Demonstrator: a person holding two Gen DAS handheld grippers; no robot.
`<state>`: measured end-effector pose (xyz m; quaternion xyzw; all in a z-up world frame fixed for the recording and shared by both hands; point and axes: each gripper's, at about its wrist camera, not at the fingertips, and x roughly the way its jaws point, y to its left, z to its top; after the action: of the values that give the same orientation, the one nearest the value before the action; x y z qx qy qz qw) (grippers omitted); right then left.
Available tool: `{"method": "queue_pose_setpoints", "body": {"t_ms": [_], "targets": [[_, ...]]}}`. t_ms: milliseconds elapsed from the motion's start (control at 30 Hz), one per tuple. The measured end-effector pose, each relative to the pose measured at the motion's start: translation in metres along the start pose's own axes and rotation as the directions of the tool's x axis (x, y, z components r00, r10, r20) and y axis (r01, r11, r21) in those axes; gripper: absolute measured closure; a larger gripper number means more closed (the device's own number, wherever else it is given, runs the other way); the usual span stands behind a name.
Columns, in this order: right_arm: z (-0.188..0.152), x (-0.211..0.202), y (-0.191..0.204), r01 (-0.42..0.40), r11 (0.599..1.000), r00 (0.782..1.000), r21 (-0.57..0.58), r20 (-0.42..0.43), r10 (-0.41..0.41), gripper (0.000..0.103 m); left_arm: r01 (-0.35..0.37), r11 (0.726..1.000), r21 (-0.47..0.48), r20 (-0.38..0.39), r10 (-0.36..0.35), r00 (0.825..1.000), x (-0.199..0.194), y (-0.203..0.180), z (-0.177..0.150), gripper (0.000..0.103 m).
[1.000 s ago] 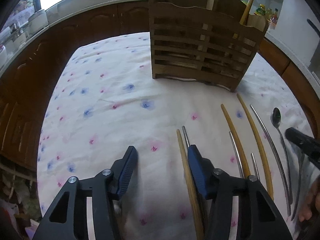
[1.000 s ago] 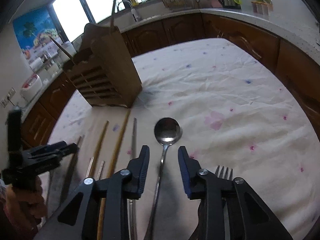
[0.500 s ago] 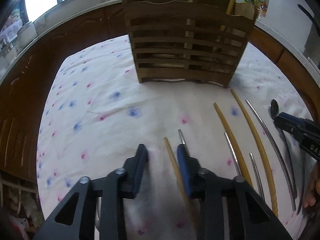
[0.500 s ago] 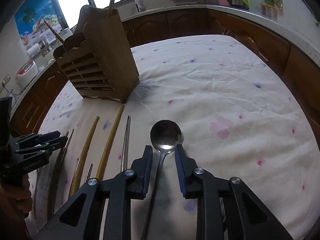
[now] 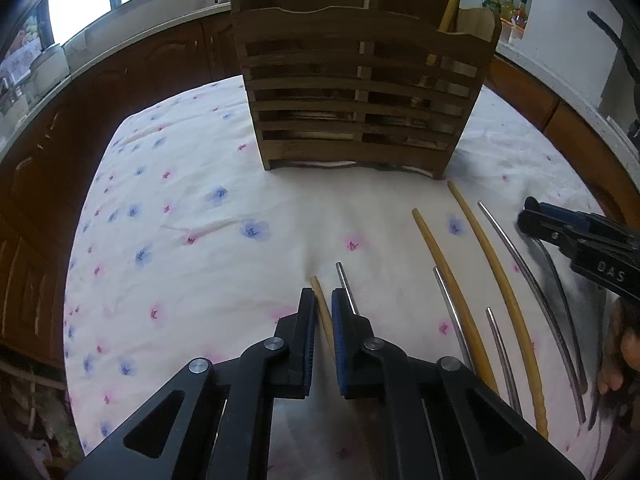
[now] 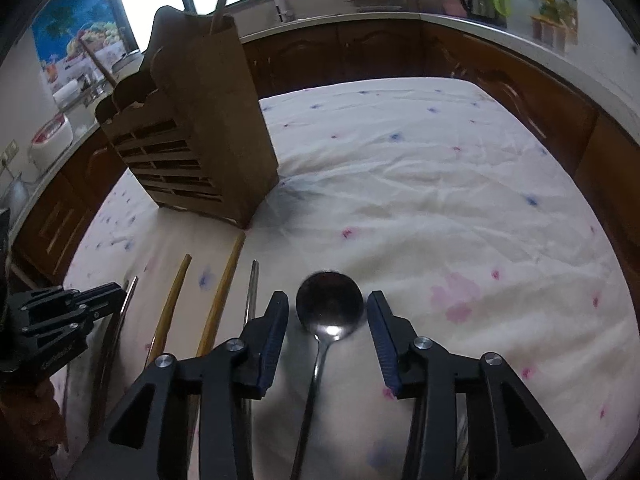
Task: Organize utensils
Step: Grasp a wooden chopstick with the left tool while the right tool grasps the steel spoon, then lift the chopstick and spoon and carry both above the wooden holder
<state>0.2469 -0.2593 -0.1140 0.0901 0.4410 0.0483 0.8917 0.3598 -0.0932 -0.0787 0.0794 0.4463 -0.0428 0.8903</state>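
A white cloth with small blue and pink flowers [image 5: 192, 208] covers the table, ringed by dark wood kitchen cabinets [image 6: 360, 56] and bright windows. The slatted wooden utensil holder [image 5: 356, 108] stands at 12 o'clock in the left wrist view. The left gripper [image 5: 322, 308] has its jaws nearly together around a wooden chopstick [image 5: 322, 304]; contact is unclear. The right gripper [image 6: 328, 312] sits with jaws wide apart, flanking a metal spoon [image 6: 329, 304] lying on the cloth.
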Motion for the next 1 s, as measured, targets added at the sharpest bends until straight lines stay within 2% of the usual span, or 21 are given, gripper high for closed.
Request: {"method": "queue_pose_setpoints", "body": {"t_ms": [33,267,433,600,767,1000], "targets": [[0.001,0.0,-0.003,-0.009,1.0,1.0,0.007,0.0,0.009,0.069,0.012,1.0,-0.01,0.001,-0.012,1.0,-0.001,0.004,-0.001,0.097],[-0.001,-0.025,-0.014,-0.036,0.998,0.998,0.052,0.047,0.034,0.068,0.063,0.996,-0.067,0.038,-0.061,0.997,-0.013,0.028,-0.009,0.099],[0.001,-0.054,-0.016,-0.058,0.997,0.994,0.057,0.1,0.052,0.068,0.107,0.991,-0.086,0.1,-0.099,0.99,-0.047,0.032,-0.012,0.1],[0.003,-0.087,-0.011,-0.08,0.996,0.982,0.049,0.174,0.07,0.069,0.12,0.99,-0.076,0.164,-0.106,0.981,-0.081,0.035,-0.023,0.1],[0.003,-0.118,0.001,-0.1,0.995,0.965,0.023,0.246,0.091,0.069,0.142,0.987,-0.076,0.233,-0.121,0.965,-0.122,0.037,-0.037,0.1],[0.008,-0.14,0.01,-0.11,0.994,0.948,0.006,0.301,0.103,0.069,0.159,0.985,-0.074,0.318,-0.127,0.939,-0.166,0.043,-0.048,0.1]]}}
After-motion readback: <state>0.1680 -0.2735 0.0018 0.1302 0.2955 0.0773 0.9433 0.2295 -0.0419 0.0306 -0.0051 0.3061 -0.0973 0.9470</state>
